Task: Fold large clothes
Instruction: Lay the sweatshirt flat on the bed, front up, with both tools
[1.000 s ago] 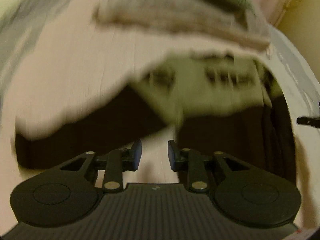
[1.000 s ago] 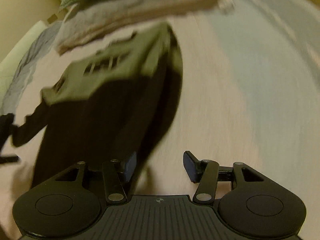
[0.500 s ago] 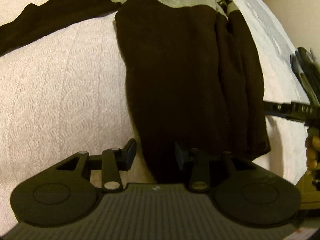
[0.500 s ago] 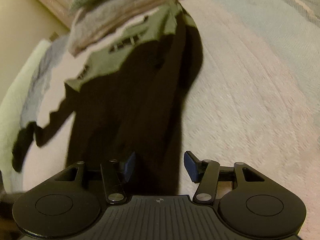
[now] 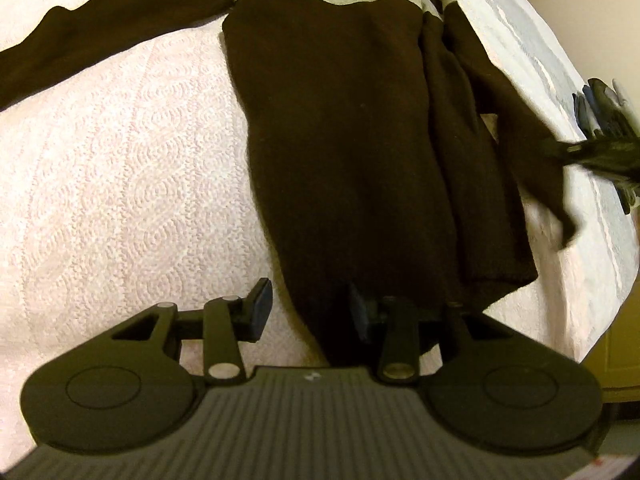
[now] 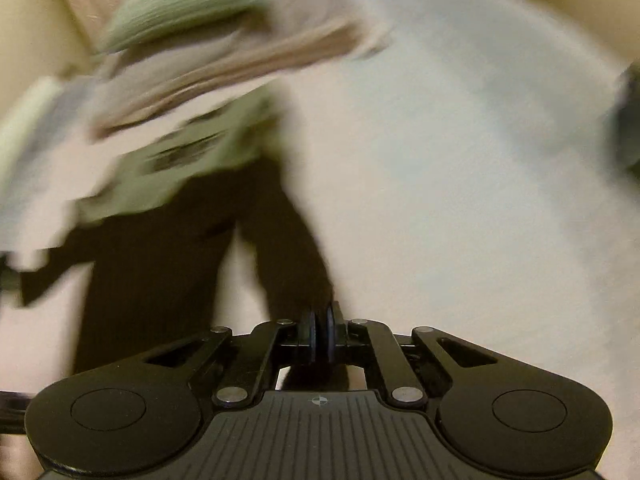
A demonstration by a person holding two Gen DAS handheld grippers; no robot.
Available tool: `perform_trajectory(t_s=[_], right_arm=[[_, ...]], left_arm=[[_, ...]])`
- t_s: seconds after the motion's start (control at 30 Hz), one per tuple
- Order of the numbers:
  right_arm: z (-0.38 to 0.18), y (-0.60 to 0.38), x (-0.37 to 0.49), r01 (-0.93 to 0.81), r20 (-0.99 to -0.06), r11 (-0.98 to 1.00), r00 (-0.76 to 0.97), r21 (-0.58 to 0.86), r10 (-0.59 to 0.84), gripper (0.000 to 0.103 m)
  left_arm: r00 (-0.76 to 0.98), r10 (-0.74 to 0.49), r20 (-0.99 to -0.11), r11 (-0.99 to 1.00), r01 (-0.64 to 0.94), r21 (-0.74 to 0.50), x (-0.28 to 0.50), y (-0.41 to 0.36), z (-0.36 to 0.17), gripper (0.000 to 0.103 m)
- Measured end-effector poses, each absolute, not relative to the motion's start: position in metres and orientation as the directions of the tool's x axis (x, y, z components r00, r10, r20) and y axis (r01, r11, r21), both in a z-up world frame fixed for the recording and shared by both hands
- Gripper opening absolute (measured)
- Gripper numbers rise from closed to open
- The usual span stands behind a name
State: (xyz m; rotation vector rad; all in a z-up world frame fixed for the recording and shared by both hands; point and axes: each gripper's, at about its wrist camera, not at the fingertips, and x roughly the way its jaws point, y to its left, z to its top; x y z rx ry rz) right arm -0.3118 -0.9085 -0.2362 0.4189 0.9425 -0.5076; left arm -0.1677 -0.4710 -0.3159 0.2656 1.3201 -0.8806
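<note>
Bed [image 5: 120,168] carries the dark sweater [image 5: 360,140] flat, long axis running straight away from both tools, grey chest panel at the far end. Left gripper [image 5: 308,312] sits at the near hem, fingers apart, straddling the hem's left corner. Right gripper [image 6: 319,334]: fingers together, clamped on the right sleeve [image 6: 288,256] end. View blurred.

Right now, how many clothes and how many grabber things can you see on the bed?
Dark brown sweater with a grey-green chest band: 1
Folded clothes in the blurred pile beyond it, green knit on top of beige: at least 2
Grippers: 2, left gripper and right gripper
Total: 5
</note>
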Motion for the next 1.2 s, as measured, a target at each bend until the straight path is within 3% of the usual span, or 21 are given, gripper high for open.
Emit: perform_trajectory(t_s=[0.1, 0.17, 0.23, 0.3, 0.47, 0.6, 0.73, 0.87, 0.93, 1.03, 1.13, 1.17, 1.2], right_arm=[[-0.224, -0.978, -0.331, 0.671, -0.816, 0.739, 0.393, -0.06, -0.423, 0.003], [-0.23, -0.999, -0.328, 0.689, -0.812, 0.696, 0.279, -0.203, -0.512, 0.016], [-0.232, -0.99, -0.326, 0.671, -0.803, 0.717, 0.314, -0.19, -0.507, 0.043], [-0.241, -0.963, -0.322, 0.624, -0.827, 0.778, 0.393, -0.081, -0.401, 0.049], [-0.288, -0.871, -0.32, 0.483, -0.853, 0.811, 0.521, 0.331, 0.038, 0.049], [-0.317, -0.804, -0.319, 0.39, -0.82, 0.788, 0.52, 0.477, 0.24, 0.049], [-0.339, -0.776, -0.31, 0.421, -0.846, 0.794, 0.491, 0.438, 0.207, 0.049], [-0.304, -0.761, -0.293, 0.362, -0.847, 0.9, 0.532, 0.243, 0.015, 0.049], [-0.291, -0.747, -0.283, 0.318, -0.822, 0.91, 0.568, 0.264, 0.04, 0.049], [-0.301, -0.725, -0.257, 0.315, -0.825, 0.89, 0.554, 0.33, 0.109, 0.052], [-0.329, -0.713, -0.228, 0.383, -0.882, 0.878, 0.463, 0.287, 0.086, 0.06], [-0.336, -0.711, -0.224, 0.387, -0.893, 0.885, 0.445, 0.261, 0.069, 0.059], [-0.335, -0.714, -0.224, 0.389, -0.894, 0.888, 0.444, 0.244, 0.051, 0.043]], left_arm=[[-0.012, -0.408, -0.913, 0.662, 0.685, -0.305, -0.166, -0.469, -0.309, 0.036], [-0.006, -0.41, -0.912, 0.665, 0.683, -0.303, -0.165, -0.468, -0.304, 0.036], [0.005, -0.407, -0.914, 0.673, 0.678, -0.296, -0.164, -0.467, -0.302, 0.036], [0.012, -0.392, -0.92, 0.688, 0.668, -0.284, -0.165, -0.464, -0.302, 0.036], [0.006, -0.387, -0.922, 0.731, 0.611, -0.303, -0.169, -0.457, -0.303, 0.036], [-0.032, -0.4, -0.916, 0.736, 0.584, -0.342, -0.171, -0.456, -0.311, 0.036], [-0.088, -0.446, -0.891, 0.714, 0.566, -0.413, -0.178, -0.458, -0.321, 0.036], [-0.091, -0.47, -0.878, 0.693, 0.578, -0.431, -0.185, -0.46, -0.328, 0.033], [-0.086, -0.474, -0.876, 0.684, 0.591, -0.428, -0.187, -0.461, -0.326, 0.01], [-0.057, -0.49, -0.87, 0.669, 0.616, -0.416, -0.189, -0.456, -0.32, 0.004], [-0.047, -0.501, -0.864, 0.668, 0.615, -0.42, -0.19, -0.452, -0.322, 0.004], [-0.045, -0.504, -0.863, 0.667, 0.614, -0.422, -0.19, -0.45, -0.323, 0.004], [-0.043, -0.506, -0.861, 0.666, 0.614, -0.423, -0.191, -0.449, -0.323, 0.004]])
